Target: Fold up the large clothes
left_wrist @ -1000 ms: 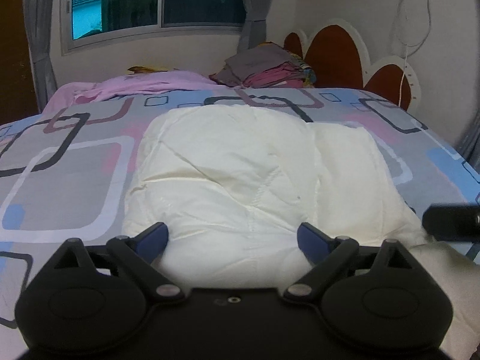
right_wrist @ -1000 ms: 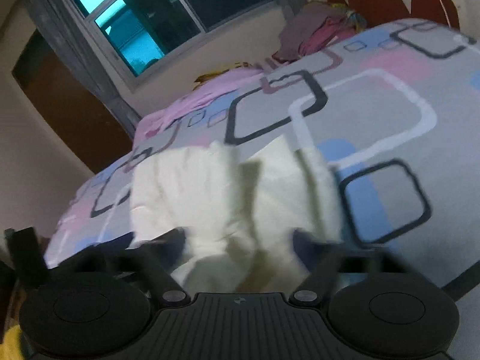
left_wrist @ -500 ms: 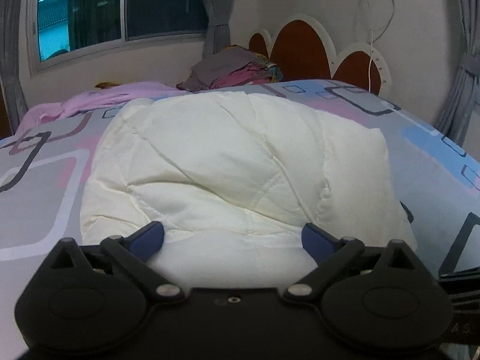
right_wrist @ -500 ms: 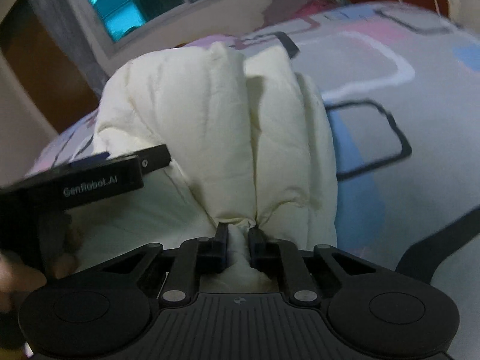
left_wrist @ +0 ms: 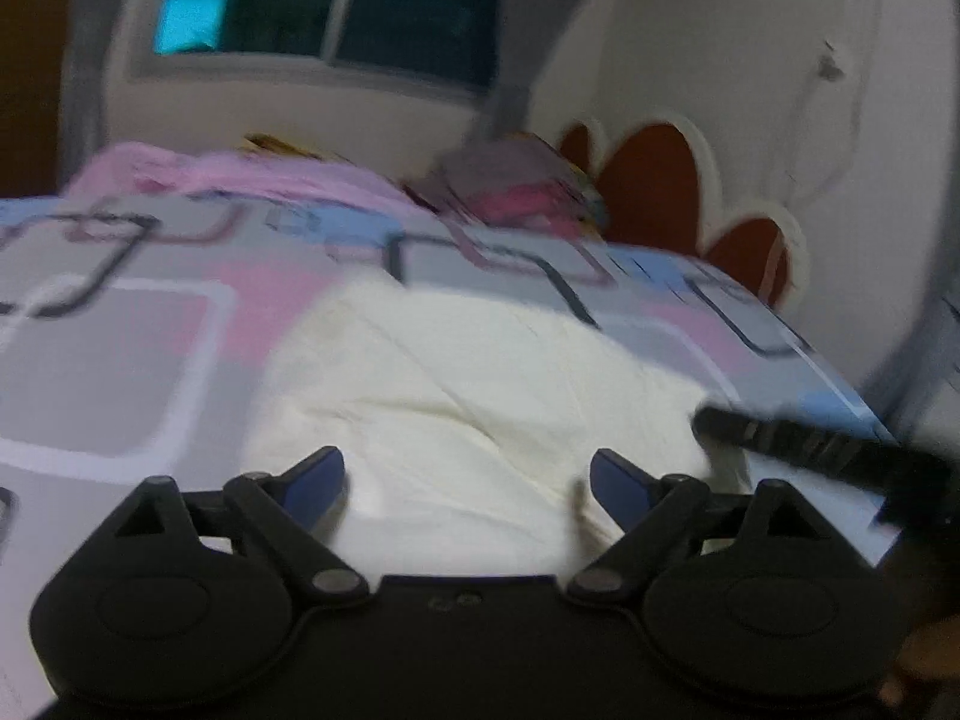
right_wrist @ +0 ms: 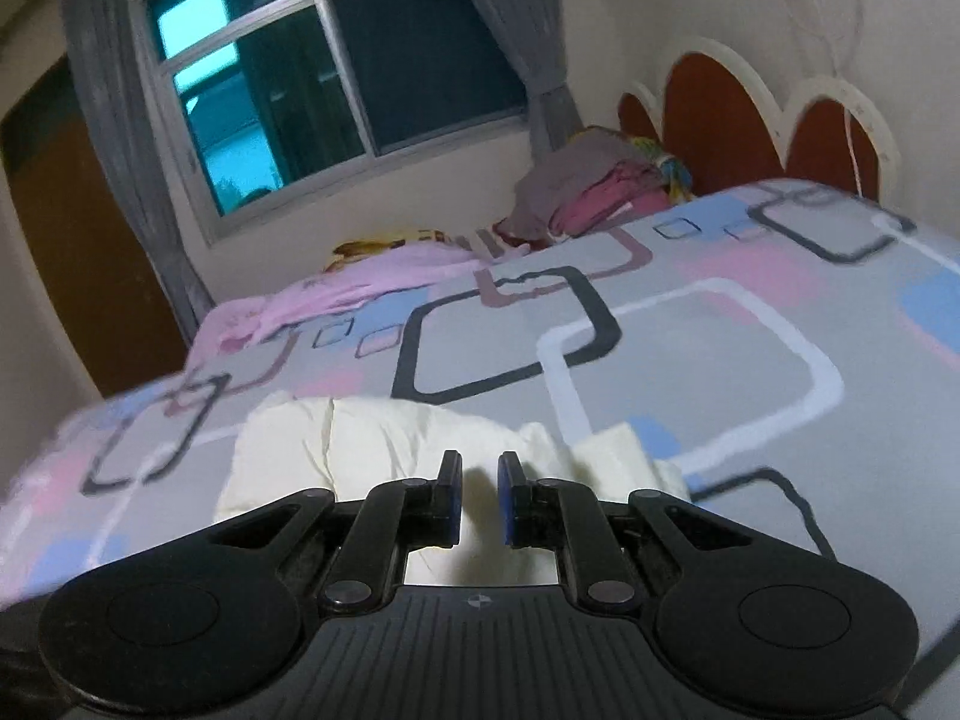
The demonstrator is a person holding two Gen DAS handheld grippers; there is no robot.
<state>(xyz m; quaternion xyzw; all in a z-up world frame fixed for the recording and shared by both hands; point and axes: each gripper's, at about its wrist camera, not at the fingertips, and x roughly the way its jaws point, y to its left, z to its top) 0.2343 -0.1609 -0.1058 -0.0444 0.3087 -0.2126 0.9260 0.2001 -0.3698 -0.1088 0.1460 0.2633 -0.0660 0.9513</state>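
Observation:
A cream quilted garment (left_wrist: 480, 396) lies in a folded bundle on the patterned bed sheet (left_wrist: 108, 360). My left gripper (left_wrist: 467, 477) is open above its near edge and holds nothing. The garment also shows in the right wrist view (right_wrist: 390, 444), just beyond my right gripper (right_wrist: 480, 495). The right jaws stand a narrow gap apart with cream cloth behind them; no cloth is pinched between the pads. The right gripper's black finger (left_wrist: 810, 438) pokes into the left wrist view at the right.
A pile of folded grey and pink clothes (right_wrist: 594, 186) sits at the far end by the red and white headboard (right_wrist: 750, 120). A pink cloth (right_wrist: 360, 288) lies along the far side under the window (right_wrist: 336, 78). A white cord (left_wrist: 834, 114) hangs on the wall.
The right gripper, shut on the bundle's edge half a second ago, has let go and lifted back. The left gripper has pulled away and the bundle lies lower and farther off.

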